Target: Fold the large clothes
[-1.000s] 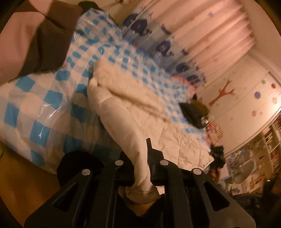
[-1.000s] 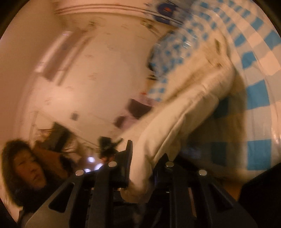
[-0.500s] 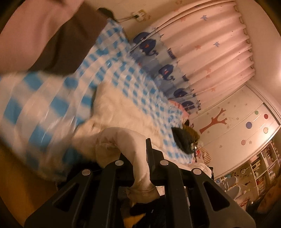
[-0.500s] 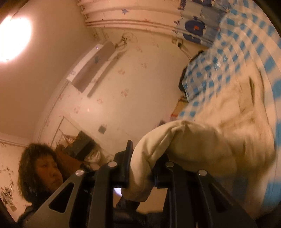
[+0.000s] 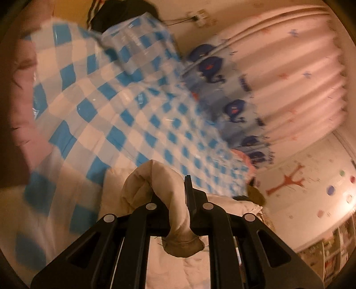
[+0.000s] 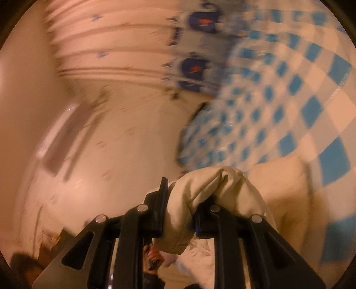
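Note:
A large cream padded garment (image 5: 153,177) lies on a bed with a blue-and-white checked cover (image 5: 124,111). My left gripper (image 5: 178,211) is shut on one cuffed end of it, and the cuff (image 5: 182,244) hangs down behind the jaws. The fabric arches up over the left finger. In the right wrist view my right gripper (image 6: 180,211) is shut on another cream end (image 6: 213,184), bunched over the right finger, with its hem (image 6: 171,244) drooping below. More of the garment (image 6: 284,189) spreads on the checked cover (image 6: 311,106) to the right. Both views are motion-blurred.
Pink curtains (image 5: 289,73) with a blue whale-print band (image 5: 233,106) hang behind the bed. A wall with a tree decal (image 5: 287,180) and shelves (image 5: 329,255) is at the right. A dark object (image 5: 120,13) sits at the bed's far end. A person's hair (image 6: 24,264) shows at the lower left.
Both grippers have swept forward over the bed carrying the cream ends, so the fabric now folds over itself near the jaws. The pink-and-brown bedding has slid out to the left edge.

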### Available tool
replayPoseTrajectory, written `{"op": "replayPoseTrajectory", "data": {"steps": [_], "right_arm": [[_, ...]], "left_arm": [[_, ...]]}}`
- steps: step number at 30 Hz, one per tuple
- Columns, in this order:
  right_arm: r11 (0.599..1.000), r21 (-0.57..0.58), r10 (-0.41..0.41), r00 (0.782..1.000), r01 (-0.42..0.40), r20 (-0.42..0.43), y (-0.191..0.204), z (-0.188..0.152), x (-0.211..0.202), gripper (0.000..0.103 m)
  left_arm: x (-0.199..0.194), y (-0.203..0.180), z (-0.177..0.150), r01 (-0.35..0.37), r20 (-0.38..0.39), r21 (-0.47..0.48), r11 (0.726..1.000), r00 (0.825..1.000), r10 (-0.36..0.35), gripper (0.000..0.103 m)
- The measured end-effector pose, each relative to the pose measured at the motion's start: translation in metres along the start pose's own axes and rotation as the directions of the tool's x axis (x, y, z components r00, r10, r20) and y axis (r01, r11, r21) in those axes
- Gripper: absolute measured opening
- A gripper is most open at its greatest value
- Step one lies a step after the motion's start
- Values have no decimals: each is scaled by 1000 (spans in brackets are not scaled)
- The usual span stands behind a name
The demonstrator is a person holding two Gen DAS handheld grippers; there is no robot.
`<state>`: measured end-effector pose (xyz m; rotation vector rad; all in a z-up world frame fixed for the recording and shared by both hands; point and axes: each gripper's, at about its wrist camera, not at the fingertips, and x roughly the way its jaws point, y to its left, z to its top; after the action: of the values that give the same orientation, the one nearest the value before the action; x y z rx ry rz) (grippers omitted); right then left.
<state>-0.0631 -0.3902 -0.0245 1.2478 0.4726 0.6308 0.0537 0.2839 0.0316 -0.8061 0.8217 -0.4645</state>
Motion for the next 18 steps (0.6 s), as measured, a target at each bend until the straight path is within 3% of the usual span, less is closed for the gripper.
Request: {"op": "replayPoseTrajectory", "data": {"steps": [6, 10, 12, 14, 15, 16, 18], "right_arm": [[963, 192, -193, 981, 190, -2, -99, 20, 41, 21], [947, 269, -182, 983, 177, -7, -126, 20, 41, 25], [948, 257, -192, 981, 189, -16, -121, 24, 40, 32], [950, 243, -199, 980, 197, -16, -110, 28, 39, 50], [951, 229, -213, 977, 207, 0, -104, 31, 39, 54], [952, 213, -230, 973, 221, 21, -98, 33, 37, 64], [947, 191, -277, 959, 260, 65, -88, 42, 34, 68]], "left_arm": [[93, 51, 12, -137, -93, -112, 984, 987, 127, 14], [112, 70, 16, -150, -151, -185, 971, 981, 123, 18], [110, 63, 24, -140, -159, -188, 972, 981, 111, 21], [108, 56, 32, -123, -147, -196, 973, 985, 95, 24], [106, 46, 38, -129, -138, -177, 976, 985, 105, 25], [108, 41, 41, -142, -139, -161, 977, 983, 120, 25], [120, 31, 46, -232, -169, -115, 966, 963, 211, 25]]}}
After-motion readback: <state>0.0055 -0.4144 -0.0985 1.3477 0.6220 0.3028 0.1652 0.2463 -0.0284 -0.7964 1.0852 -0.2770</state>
